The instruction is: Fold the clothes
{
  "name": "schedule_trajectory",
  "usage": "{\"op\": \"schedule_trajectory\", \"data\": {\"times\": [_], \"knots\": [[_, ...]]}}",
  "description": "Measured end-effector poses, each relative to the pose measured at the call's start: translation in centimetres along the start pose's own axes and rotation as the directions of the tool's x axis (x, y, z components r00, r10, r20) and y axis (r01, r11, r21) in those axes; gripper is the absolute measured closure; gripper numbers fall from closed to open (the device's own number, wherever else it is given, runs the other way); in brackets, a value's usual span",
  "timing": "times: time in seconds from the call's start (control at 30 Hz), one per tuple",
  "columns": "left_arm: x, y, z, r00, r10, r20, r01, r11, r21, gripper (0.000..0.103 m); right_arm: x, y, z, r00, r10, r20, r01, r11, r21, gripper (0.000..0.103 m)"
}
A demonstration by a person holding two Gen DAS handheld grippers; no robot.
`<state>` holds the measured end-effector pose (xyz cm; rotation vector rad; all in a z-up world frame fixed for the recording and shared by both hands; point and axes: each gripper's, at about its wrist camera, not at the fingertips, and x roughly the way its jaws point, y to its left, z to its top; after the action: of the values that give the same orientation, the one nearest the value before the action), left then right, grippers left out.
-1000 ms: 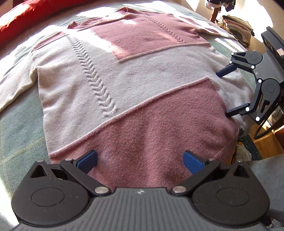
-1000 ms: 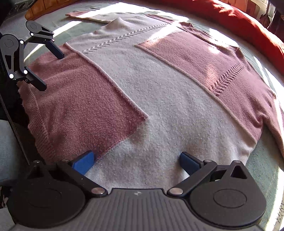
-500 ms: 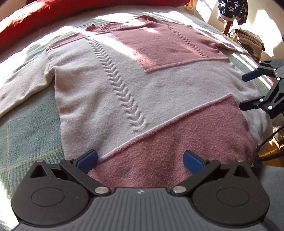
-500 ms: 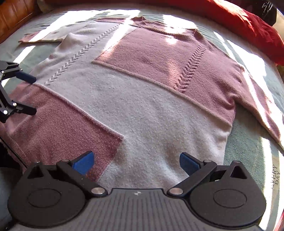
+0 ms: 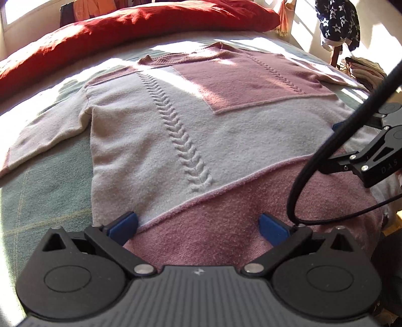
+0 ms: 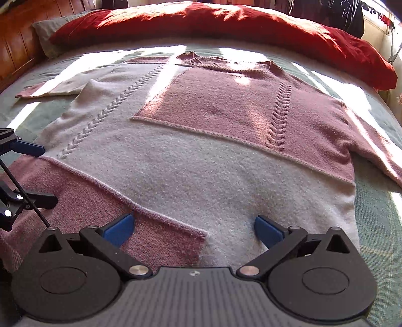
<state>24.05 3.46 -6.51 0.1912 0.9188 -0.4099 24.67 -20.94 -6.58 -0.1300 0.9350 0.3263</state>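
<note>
Left tongs [image 5: 198, 226] spread wide, right tongs [image 6: 193, 227] spread wide, both at hem of flat pink-and-cream sweater [image 6: 201, 161], green bedspread [image 6: 377, 213]

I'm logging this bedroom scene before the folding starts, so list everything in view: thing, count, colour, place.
sweater: one, pink and pale grey blocks with cable ribs, spread flat on the bed, sleeves out to both sides.
bed cover: one, pale green check, under the sweater.
bolster: one, red, along the far edge of the bed.
pillow: one, grey, far corner beside the bolster.
star-print garment: one, navy with white stars, hanging beyond the bed.
folded clothes: a pile, pale, beside the bed.
cable: one, black, looping across the left wrist view.
left gripper: one, black with blue pads, open over the hem.
right gripper: one, same colours, open over the hem.
</note>
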Motion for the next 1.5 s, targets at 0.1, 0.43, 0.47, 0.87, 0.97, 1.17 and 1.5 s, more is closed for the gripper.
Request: {"op": "schedule_trajectory", "data": {"times": [0.1,0.43,0.47,0.87,0.97,1.17,1.5], "knots": [[0.0,-0.2,0.1,1.000,0.027,0.004,-0.027,0.999,-0.025,0.001,-0.2,-0.5,0.3,0.999,0.024,-0.025,-0.024,1.000,0.000,0.000],[0.3,-0.3,0.9,0.998,0.045,-0.037,-0.047,0.998,-0.048,0.001,-0.3,-1.9,0.8,0.989,0.049,-0.142,-0.035,0.994,0.099,0.000],[0.3,-0.4,0.8,0.998,0.048,-0.030,-0.049,0.998,-0.050,0.001,-0.2,-1.9,0.8,0.988,0.050,-0.146,-0.036,0.994,0.098,0.000],[-1.4,-1.7,-2.6,0.978,0.137,0.156,-0.115,0.983,-0.140,0.001,-6.6,-2.2,-2.9,0.979,0.124,0.161,-0.153,0.971,0.182,0.000],[-2.4,-3.0,-2.5,0.969,0.196,0.151,-0.167,0.969,-0.184,0.001,-7.5,-2.1,-4.4,0.974,0.114,0.194,-0.154,0.967,0.204,0.000],[-3.5,-7.4,-4.6,0.977,0.094,0.192,-0.056,0.979,-0.194,0.001,-5.2,-1.2,-9.8,0.970,0.041,0.240,-0.096,0.970,0.222,0.000],[-4.6,-10.4,-8.4,0.970,0.138,0.198,-0.089,0.968,-0.235,0.001,-5.9,-1.5,-11.9,0.954,0.071,0.293,-0.123,0.979,0.161,0.000]]}}
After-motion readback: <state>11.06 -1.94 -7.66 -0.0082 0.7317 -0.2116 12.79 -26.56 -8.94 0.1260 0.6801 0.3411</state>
